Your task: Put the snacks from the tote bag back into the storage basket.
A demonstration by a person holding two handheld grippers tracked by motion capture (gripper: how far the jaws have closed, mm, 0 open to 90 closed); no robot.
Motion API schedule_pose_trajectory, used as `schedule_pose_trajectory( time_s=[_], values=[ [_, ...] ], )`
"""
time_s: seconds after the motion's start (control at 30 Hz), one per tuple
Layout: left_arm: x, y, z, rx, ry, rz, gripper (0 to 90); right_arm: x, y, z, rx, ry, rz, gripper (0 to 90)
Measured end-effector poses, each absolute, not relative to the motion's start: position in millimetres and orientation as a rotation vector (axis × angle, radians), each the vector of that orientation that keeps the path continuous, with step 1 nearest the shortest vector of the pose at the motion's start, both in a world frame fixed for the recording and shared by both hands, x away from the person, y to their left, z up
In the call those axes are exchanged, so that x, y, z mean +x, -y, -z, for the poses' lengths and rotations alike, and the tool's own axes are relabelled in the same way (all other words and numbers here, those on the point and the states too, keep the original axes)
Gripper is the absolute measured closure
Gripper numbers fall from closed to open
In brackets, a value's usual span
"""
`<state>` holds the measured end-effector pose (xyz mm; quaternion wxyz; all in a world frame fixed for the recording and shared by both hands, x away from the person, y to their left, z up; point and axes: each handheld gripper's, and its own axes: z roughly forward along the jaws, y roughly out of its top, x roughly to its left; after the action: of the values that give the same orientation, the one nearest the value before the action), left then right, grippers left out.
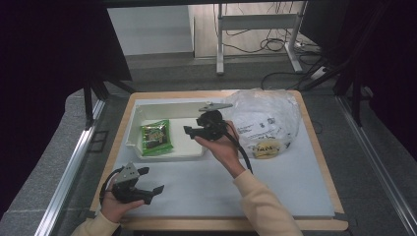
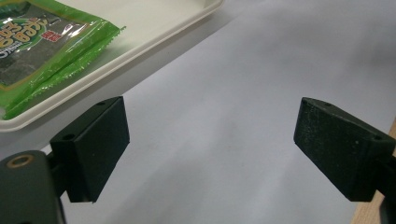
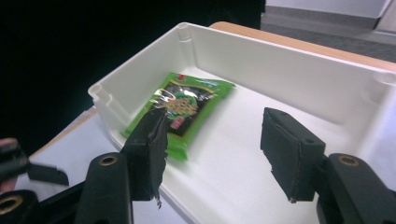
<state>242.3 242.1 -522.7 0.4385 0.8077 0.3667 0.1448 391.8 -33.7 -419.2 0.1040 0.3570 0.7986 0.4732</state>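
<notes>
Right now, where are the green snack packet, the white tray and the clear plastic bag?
green snack packet (image 1: 156, 137), high view, middle of its printed front.
white tray (image 1: 169, 109), high view, its far wall.
clear plastic bag (image 1: 268, 115), high view, its crinkled top.

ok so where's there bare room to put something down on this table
The white tray is bare to the right of the green snack packet, under the right gripper. The white mat is bare along the near edge, between the left gripper and the sleeve, and right of the sleeve. The far right is crowded by the plastic bag.
</notes>
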Motion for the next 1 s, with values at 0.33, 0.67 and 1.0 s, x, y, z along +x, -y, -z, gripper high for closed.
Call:
schedule_pose_trajectory(
  time_s=[0.33, 0.67, 1.0],
  values=[
    [243.3, -241.2, 523.4, 2.008, -0.921, -0.371, 10.3, 361.1, 95.8, 417.3, 1.072, -2.289, -1.401, 41.5],
    [244.8, -240.3, 524.7, 2.012, -0.937, -0.378, 10.3, 325.7, 164.4, 439.0, 1.155, -2.230, -1.329, 41.6],
    [245.3, -239.7, 525.3, 2.020, -0.935, -0.377, 10.3, 319.6, 185.2, 457.3, 1.217, -2.220, -1.300, 41.6]
  ],
)
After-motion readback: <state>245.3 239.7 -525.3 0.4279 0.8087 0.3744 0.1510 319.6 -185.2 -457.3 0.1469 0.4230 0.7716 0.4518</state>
